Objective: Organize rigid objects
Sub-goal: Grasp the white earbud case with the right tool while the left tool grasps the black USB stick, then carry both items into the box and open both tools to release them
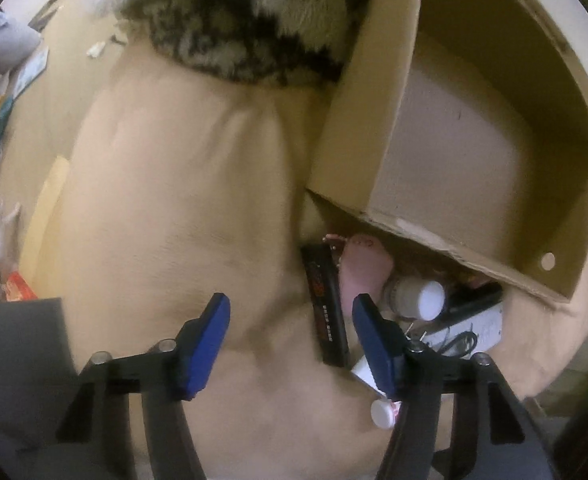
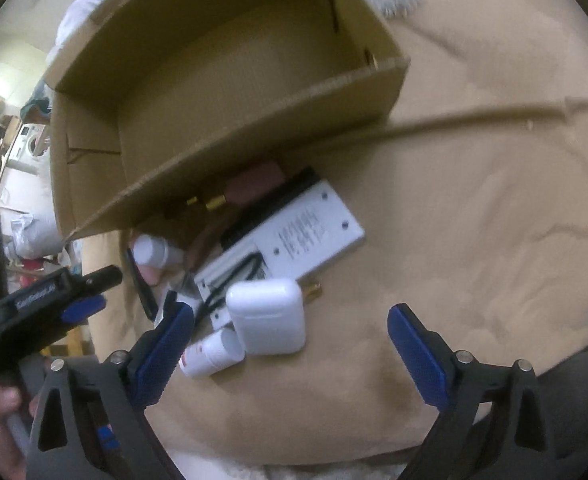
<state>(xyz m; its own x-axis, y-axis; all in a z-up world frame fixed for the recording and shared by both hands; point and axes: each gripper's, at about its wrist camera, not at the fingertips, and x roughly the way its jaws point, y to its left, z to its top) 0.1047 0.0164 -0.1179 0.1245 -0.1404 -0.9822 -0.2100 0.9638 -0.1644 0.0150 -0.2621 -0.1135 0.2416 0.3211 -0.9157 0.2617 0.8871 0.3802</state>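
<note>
An open cardboard box (image 1: 490,184) (image 2: 197,92) lies tilted on a tan cushion, empty inside. Below its front wall sits a pile: a white flat device (image 2: 306,232) (image 1: 470,326), a white earbud case (image 2: 267,320), a small white tube (image 2: 211,354) (image 1: 384,414), a white-capped jar (image 1: 416,294) (image 2: 151,250), a black bar with orange print (image 1: 324,304) and a pink object (image 1: 364,268) (image 2: 255,184). My left gripper (image 1: 289,344) is open and empty, left of the pile. My right gripper (image 2: 294,354) is open, with the earbud case just ahead of its fingers.
A striped furry blanket (image 1: 253,20) lies behind the box. The left gripper's body (image 2: 45,312) shows at the left in the right wrist view. Cluttered floor and furniture (image 1: 1,80) lie beyond the cushion's left side.
</note>
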